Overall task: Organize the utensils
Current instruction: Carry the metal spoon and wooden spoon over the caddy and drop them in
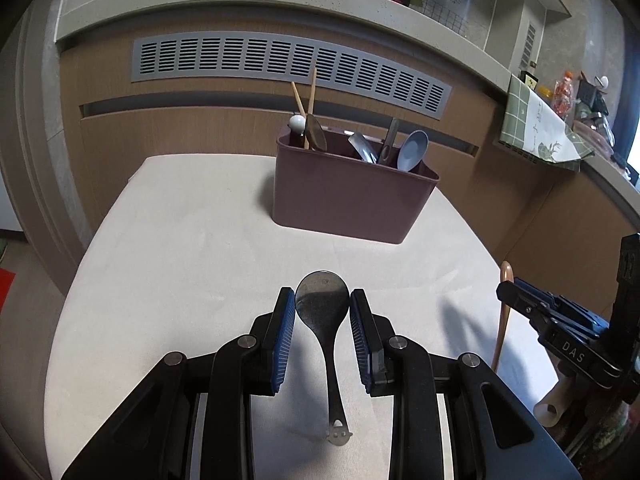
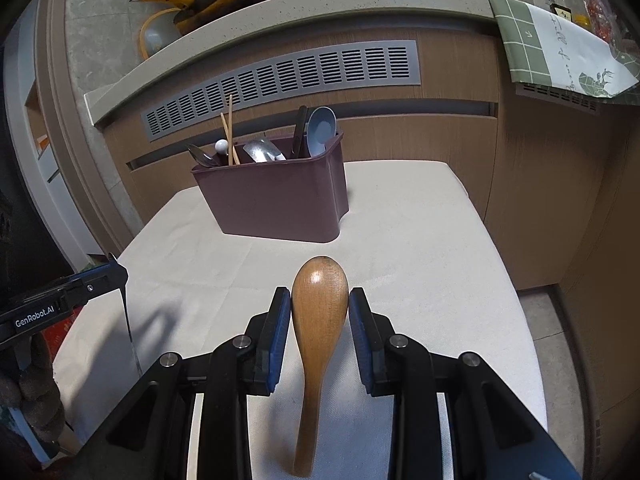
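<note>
My left gripper [image 1: 322, 300] is shut on the bowl of a dark metal spoon [image 1: 325, 320], its handle hanging back toward the camera above the table. My right gripper [image 2: 319, 298] is shut on the bowl of a wooden spoon [image 2: 318, 320], handle toward the camera. A maroon utensil caddy [image 1: 348, 196] stands at the far middle of the white table [image 1: 180, 260]; it also shows in the right wrist view [image 2: 276, 204]. It holds chopsticks [image 1: 310, 96], a blue spoon [image 1: 413, 150], metal spoons and a dark utensil.
The right gripper and wooden spoon show at the right edge of the left wrist view [image 1: 560, 320]. The left gripper shows at the left edge of the right wrist view [image 2: 60, 304]. A wooden cabinet with a grey vent [image 1: 280, 60] rises behind the table. A green cloth [image 2: 560, 52] hangs off the counter.
</note>
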`<action>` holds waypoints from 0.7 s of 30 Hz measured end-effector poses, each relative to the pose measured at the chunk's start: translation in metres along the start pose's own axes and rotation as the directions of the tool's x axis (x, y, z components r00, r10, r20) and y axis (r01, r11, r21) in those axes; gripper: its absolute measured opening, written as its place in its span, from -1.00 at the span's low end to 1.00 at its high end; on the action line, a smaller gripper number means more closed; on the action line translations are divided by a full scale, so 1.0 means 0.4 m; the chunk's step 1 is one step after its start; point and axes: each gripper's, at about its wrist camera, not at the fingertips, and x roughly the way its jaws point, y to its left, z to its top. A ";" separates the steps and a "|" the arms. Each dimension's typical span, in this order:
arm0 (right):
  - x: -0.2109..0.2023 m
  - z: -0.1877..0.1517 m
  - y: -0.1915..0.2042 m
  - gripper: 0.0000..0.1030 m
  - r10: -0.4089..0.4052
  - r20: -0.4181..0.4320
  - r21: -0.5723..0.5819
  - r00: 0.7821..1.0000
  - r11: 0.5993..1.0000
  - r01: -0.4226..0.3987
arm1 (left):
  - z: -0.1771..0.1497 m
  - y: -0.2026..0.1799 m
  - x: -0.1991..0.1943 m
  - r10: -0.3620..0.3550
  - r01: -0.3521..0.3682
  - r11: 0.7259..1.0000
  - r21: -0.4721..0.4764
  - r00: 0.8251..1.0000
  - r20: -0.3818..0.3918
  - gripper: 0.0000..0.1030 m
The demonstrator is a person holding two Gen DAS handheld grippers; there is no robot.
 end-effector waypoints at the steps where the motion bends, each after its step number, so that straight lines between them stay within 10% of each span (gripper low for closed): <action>1: -0.003 0.002 0.003 -0.46 -0.003 0.002 -0.004 1.000 1.000 0.003 | -0.002 -0.003 -0.009 -0.001 0.001 1.000 0.000 1.000 0.006 -0.44; 14: -0.032 0.067 0.024 -0.47 0.022 0.068 -0.039 0.997 0.999 -0.019 | 0.122 -0.002 -0.077 -0.044 0.043 0.999 0.012 0.993 0.111 -0.45; 21: -0.189 0.377 0.075 -0.47 0.051 0.336 -0.164 0.940 0.986 0.005 | 0.446 -0.041 -0.224 -0.159 0.137 0.987 0.089 0.928 0.336 -0.44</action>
